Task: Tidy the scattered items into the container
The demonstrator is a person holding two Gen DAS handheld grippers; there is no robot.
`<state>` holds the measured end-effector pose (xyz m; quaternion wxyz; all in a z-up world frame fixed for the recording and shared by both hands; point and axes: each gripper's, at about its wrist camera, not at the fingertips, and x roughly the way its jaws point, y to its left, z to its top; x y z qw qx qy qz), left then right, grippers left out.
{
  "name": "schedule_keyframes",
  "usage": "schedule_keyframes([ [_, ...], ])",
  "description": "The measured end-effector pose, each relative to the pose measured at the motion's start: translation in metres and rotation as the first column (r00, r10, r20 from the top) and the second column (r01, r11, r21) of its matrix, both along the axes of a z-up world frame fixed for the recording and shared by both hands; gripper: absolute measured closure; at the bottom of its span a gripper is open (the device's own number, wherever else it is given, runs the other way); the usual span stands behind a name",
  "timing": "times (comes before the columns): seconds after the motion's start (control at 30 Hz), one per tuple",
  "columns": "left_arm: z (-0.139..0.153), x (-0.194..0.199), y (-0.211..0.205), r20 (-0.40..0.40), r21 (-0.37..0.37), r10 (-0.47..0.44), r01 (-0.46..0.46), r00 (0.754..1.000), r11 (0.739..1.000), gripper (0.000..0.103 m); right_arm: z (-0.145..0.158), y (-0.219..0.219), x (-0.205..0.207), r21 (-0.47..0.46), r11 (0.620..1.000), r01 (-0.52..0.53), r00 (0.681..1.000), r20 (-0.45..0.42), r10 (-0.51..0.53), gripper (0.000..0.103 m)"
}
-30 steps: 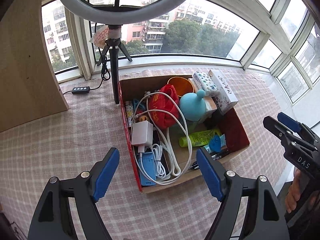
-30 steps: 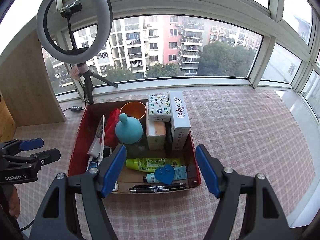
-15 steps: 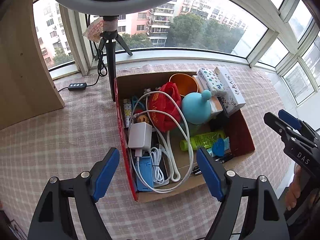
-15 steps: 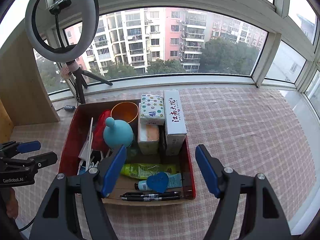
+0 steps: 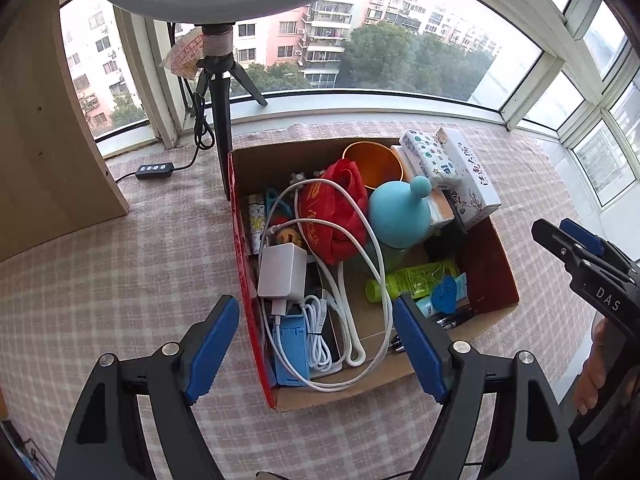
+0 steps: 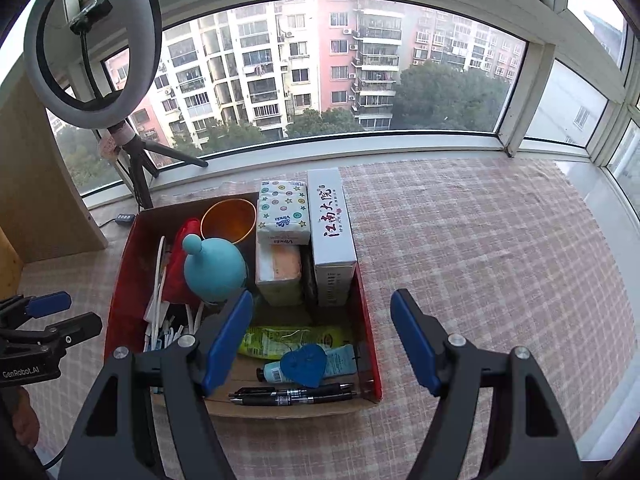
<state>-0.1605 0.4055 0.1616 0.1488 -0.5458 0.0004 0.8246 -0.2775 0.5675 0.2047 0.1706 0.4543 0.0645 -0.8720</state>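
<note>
A cardboard box with red sides sits on the checked cloth. It holds a white charger with its cable, a red bag, a teal round-bodied bottle, an orange cup, tissue packs, a white carton, a green tube, a blue heart and pens. My left gripper is open and empty above the box's near left corner. My right gripper is open and empty over the box's near right side.
A ring light on a tripod stands just behind the box, with its cable and remote on the cloth. A wooden panel stands at the left. Windows run along the back and right. Checked cloth extends to the right.
Both grippers have drifted a little, so the box sits slightly lower and closer in view. Both stay open and empty. The items in the box have not moved.
</note>
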Motion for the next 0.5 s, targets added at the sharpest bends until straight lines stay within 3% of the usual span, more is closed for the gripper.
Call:
schedule_keyframes([
  [0.5,0.0015,0.0026,0.0025,0.004,0.019,0.003,-0.003,1.000,1.000,0.026,0.0018,-0.0061,0.0007,0.022,1.000,-0.003,1.000,-0.010,0.003,0.032],
])
